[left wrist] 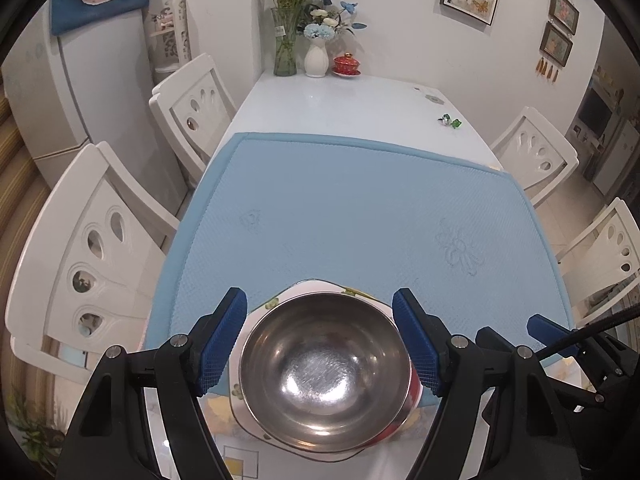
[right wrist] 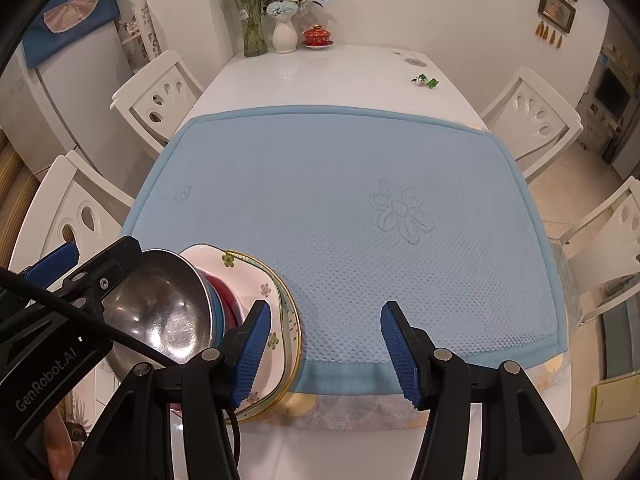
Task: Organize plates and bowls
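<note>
nearest in the left wrist view: left gripper (left wrist: 320, 336) angled down over a steel bowl (left wrist: 325, 372), jaws apart, ribbed blue pads either side of the rim and clear of it, nothing clamped. round, brushed and shiny inside, mouth facing up; no long axis to tell. nested on top of a stack, with a sliver of red bowl (left wrist: 416, 390) at its right edge and a white flower-printed plate (left wrist: 280, 300) with angular corners beneath. stack at the near edge of the table (left wrist: 320, 96), partly on the blue mat (left wrist: 352, 208).

only from the right wrist view: side of the stack, steel bowl (right wrist: 160, 312) over a blue bowl (right wrist: 214, 312), then red bowl (right wrist: 224, 292), then two plates (right wrist: 280, 304), the lower with a gold rim. right gripper (right wrist: 325, 344) just right of the stack, jaws apart over bare mat (right wrist: 340, 200), left pad in front of the plate rim, contact not clear.

mat woven in a dimpled waffle texture, smooth border, embossed flower (right wrist: 400, 210). beyond it glossy white table (right wrist: 320, 76), small green trinket (right wrist: 426, 81). farthest, by the wall: glass vase (left wrist: 285, 44), white ceramic vase (left wrist: 315, 58), red lidded cup (left wrist: 346, 65) on a saucer. white chairs (left wrist: 192, 108) with teardrop cut-outs along both sides.
</note>
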Action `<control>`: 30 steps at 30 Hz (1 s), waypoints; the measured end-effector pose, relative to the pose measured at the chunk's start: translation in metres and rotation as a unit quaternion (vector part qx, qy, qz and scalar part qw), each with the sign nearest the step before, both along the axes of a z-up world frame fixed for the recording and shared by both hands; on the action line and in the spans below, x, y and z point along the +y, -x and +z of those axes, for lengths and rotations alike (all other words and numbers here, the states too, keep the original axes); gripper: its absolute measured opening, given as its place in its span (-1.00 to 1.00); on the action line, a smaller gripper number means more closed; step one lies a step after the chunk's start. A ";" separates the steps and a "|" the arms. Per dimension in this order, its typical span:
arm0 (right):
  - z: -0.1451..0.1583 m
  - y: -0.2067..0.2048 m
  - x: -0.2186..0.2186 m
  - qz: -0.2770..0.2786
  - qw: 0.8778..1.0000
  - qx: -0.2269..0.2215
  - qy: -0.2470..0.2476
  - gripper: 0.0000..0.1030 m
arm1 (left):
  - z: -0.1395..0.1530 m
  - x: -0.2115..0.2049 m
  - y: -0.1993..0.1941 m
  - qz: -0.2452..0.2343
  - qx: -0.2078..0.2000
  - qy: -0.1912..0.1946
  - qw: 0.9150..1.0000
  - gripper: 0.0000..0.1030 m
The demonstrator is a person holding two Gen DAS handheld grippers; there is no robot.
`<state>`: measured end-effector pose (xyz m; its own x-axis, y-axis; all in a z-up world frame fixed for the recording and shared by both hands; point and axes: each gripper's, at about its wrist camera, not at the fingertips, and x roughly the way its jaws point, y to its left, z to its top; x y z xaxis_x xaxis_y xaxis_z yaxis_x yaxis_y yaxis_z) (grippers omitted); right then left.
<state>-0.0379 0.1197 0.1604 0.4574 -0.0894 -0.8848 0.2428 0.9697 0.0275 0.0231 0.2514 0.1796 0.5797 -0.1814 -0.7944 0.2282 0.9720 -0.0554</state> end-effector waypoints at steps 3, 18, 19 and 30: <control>-0.001 0.000 0.001 0.001 1.000 0.002 -0.001 0.07 | -0.002 0.001 0.001 0.000 0.002 -0.003 1.000 0.44; -0.003 -0.003 0.001 0.004 1.000 0.007 -0.002 0.07 | -0.005 -0.001 -0.002 -0.002 0.011 -0.009 1.000 0.44; -0.003 -0.004 0.001 0.004 1.000 0.007 -0.003 0.07 | -0.005 -0.001 -0.002 -0.003 0.012 -0.008 1.000 0.44; -0.006 -0.006 0.001 0.005 1.000 0.011 -0.004 0.07 | -0.008 -0.002 -0.005 0.001 0.012 -0.016 1.000 0.44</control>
